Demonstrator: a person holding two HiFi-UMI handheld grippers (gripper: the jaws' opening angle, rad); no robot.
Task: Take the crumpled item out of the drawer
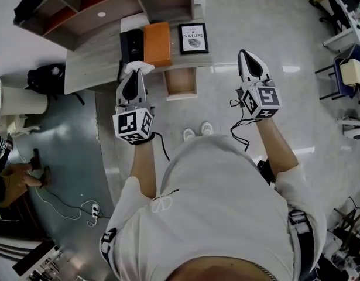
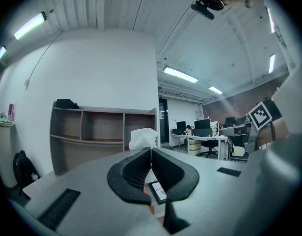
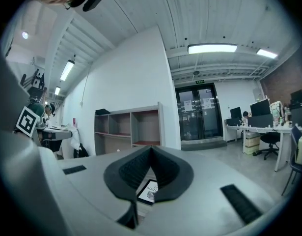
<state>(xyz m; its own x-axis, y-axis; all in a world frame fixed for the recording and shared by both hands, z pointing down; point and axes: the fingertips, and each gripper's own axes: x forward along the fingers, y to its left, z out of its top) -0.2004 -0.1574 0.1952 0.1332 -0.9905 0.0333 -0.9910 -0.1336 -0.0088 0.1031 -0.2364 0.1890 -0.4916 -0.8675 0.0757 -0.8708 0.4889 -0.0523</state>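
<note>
The drawer (image 1: 181, 81) stands pulled out from under the worktop's (image 1: 98, 63) front edge, near its right end. Only its pale wooden bottom and side walls show. Behind the worktop stands an open shelf unit (image 1: 98, 10). Its compartments show reddish and grey floors, and a dark bundle (image 2: 66, 103) lies on its top at the left end.

At the worktop's right end a framed print (image 1: 193, 38) lies flat. An orange box (image 1: 157, 43) is just beside it on the left, and a black box (image 1: 132, 44) touches the orange box's left side.

The crumpled item (image 1: 141, 67) is out of the drawer, up in the air in the left gripper (image 1: 134, 75). In the head view it hangs over the worktop's front edge, left of the drawer and just below the black box. It is white and soft-looking, like tissue or thin paper, bunched into loose folds. In the left gripper view most of it (image 2: 143, 137) puffs out beyond the jaw tips, and a thin white strip runs back between the pads. The left gripper's (image 2: 151, 150) jaws are closed tight on that strip.

The right gripper (image 1: 244, 52) is held up to the right of the drawer, past the worktop's right end. Its own view shows the jaws (image 3: 151, 148) pressed together with nothing between them, and the framed print (image 3: 150, 191) shows below them.
</note>
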